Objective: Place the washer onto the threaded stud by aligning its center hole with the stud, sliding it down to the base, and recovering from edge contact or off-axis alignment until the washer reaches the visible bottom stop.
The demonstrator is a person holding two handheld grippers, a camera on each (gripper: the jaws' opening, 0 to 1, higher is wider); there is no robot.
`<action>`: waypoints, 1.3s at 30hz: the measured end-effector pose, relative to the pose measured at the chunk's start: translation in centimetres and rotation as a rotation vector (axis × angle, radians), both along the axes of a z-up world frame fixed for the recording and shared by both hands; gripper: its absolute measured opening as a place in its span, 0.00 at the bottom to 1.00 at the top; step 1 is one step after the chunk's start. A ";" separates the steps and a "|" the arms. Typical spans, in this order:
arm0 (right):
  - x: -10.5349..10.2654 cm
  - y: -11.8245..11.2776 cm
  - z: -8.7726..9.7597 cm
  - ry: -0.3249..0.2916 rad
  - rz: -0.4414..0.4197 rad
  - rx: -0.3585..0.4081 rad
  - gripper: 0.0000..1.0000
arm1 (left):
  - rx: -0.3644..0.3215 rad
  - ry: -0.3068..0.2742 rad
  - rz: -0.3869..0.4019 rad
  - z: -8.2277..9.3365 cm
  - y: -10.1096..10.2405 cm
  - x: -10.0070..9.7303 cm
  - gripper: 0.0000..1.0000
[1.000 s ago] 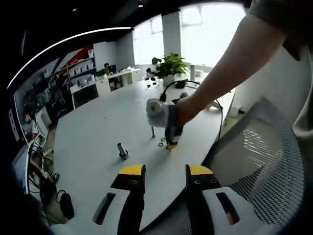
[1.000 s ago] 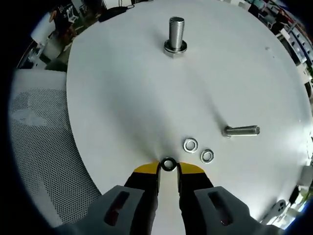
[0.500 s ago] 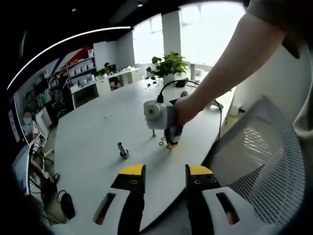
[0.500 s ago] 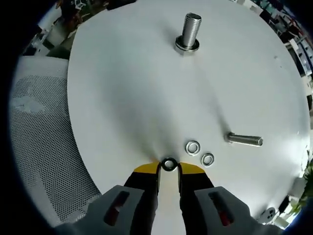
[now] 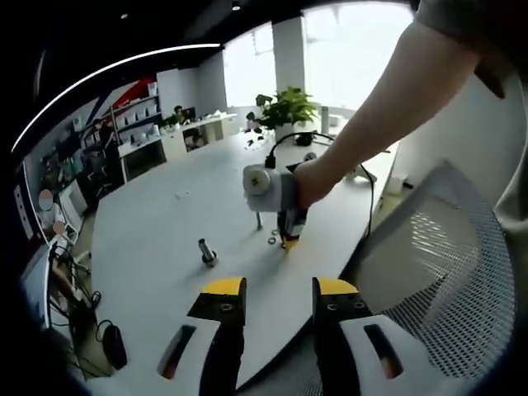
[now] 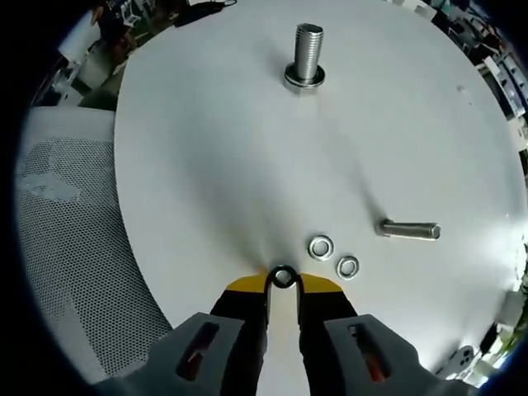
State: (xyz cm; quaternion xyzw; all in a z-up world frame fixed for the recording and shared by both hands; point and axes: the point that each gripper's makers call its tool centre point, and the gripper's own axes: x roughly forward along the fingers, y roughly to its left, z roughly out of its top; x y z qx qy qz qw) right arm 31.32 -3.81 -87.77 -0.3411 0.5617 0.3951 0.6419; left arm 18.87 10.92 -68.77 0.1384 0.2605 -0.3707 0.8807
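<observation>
one washer (image 6: pixel 284 276) was clamped between the closed jaws of the right gripper (image 6: pixel 284 282), low over the white counter (image 6: pixel 206 165). upright threaded stud (image 6: pixel 307 53) was stood well apart from it; two loose washers (image 6: pixel 333 256) and a lying bolt (image 6: pixel 409 230) were noted between. left gripper (image 5: pixel 279 294) was held with jaws parted, empty.

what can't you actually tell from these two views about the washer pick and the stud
- Washer in the right gripper, right gripper view: the jaws hide its sides, so grip depth is unclear, as is whether it is off the table.
- Upright stud, right gripper view: a ring sits at its base; washer or bolt head, too small to tell.
- Left gripper view: the stud and loose washers are too small and blurred.
</observation>
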 end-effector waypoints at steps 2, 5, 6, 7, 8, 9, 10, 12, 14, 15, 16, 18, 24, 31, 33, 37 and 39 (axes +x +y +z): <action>-0.1 0.0 0.1 -0.006 -0.029 0.017 0.13 | 0.002 0.004 0.007 -0.1 0.1 0.0 0.28; 0.0 -0.1 0.1 -0.024 -0.067 0.059 0.12 | -0.009 0.001 0.009 0.1 0.1 0.1 0.29; -0.1 -0.1 0.2 -0.029 -0.067 0.065 0.12 | -0.013 0.001 0.009 0.2 0.1 0.1 0.29; -0.2 -0.1 0.2 -0.038 -0.062 0.070 0.12 | -0.017 0.000 0.009 0.2 0.1 0.1 0.30; -0.1 0.0 0.1 -0.045 -0.057 0.074 0.12 | -0.019 -0.001 0.010 0.3 0.1 0.1 0.30; -0.2 0.0 0.1 -0.053 -0.054 0.078 0.12 | -0.028 -0.005 0.011 0.5 0.1 0.2 0.30; -0.1 0.0 0.1 -0.057 -0.056 0.080 0.12 | -0.036 -0.007 0.014 0.6 0.1 0.2 0.30; -0.1 0.0 0.1 -0.061 -0.059 0.085 0.12 | -0.046 -0.006 0.018 0.7 0.1 0.3 0.30; -0.1 0.1 0.1 -0.064 -0.058 0.086 0.12 | -0.052 -0.003 0.020 0.7 0.1 0.3 0.30; -0.1 0.1 0.1 -0.064 -0.059 0.086 0.12 | -0.052 -0.005 0.020 0.8 0.1 0.3 0.30; -0.1 0.1 0.1 -0.066 -0.063 0.086 0.12 | -0.056 -0.007 0.019 0.8 0.0 0.3 0.30; -0.2 0.1 0.2 -0.072 -0.072 0.088 0.12 | -0.058 -0.011 0.017 0.9 0.0 0.2 0.30; -0.3 0.2 0.9 -0.078 -0.111 0.112 0.12 | -0.107 -0.016 0.036 1.6 0.3 0.5 0.30; 0.8 0.1 2.8 -0.105 -0.140 0.128 0.12 | -0.103 -0.024 0.019 1.6 -0.1 0.4 0.30; 1.1 -0.1 3.3 -0.114 -0.148 0.131 0.12 | -0.100 -0.020 0.013 1.6 -0.2 0.3 0.31; 1.5 -0.4 3.9 -0.125 -0.164 0.134 0.12 | -0.090 -0.019 -0.002 1.4 -0.4 0.1 0.30; 1.7 -0.5 4.3 -0.136 -0.165 0.132 0.12 | -0.087 -0.022 -0.003 1.4 -0.4 0.1 0.30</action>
